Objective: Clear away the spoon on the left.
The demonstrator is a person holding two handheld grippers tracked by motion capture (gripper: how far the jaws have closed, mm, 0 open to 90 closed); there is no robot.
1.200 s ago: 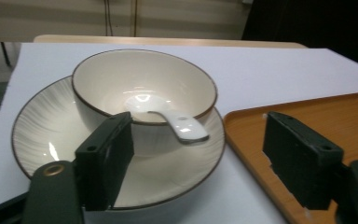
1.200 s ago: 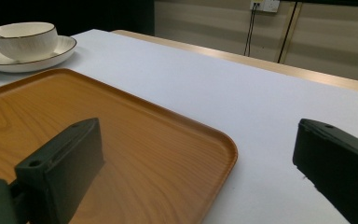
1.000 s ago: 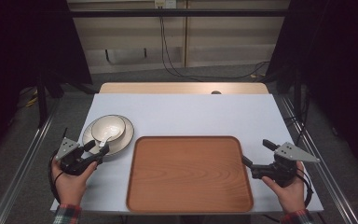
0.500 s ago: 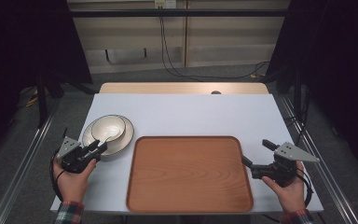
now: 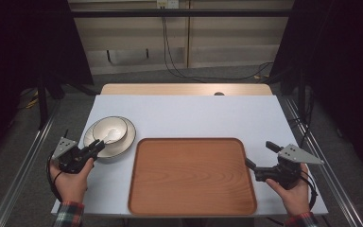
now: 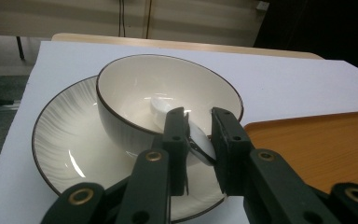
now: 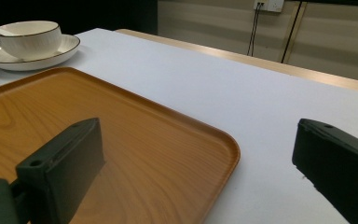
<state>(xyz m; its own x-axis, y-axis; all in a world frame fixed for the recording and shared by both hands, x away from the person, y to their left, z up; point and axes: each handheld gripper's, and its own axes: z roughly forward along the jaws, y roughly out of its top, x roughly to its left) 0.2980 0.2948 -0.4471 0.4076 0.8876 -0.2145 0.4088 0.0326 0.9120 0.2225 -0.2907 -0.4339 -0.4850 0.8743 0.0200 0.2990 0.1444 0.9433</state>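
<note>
Left gripper [image 6: 198, 119]: jaws just closing, now clamped on white spoon [image 6: 193, 140] handle, spoon head in bowl [image 6: 135, 93] directly ahead, on plate [image 6: 60, 144]. Right gripper [image 7: 196, 158]: spread wide, nothing between, straddling wooden tray [image 7: 121, 135] corner.

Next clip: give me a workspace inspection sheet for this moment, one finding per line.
Surface: white table, wooden strip at far edge.
Job's things: spoon in bowl, bowl on plate; wooden tray beside them.
Clutter: nothing seen.
Tools: left tool has just been closing, pads on the spoon handle; right tool open at the tray's right edge.
Cables: black leads down the back wall.
Surroundings: dark curtains, grey floor.
</note>
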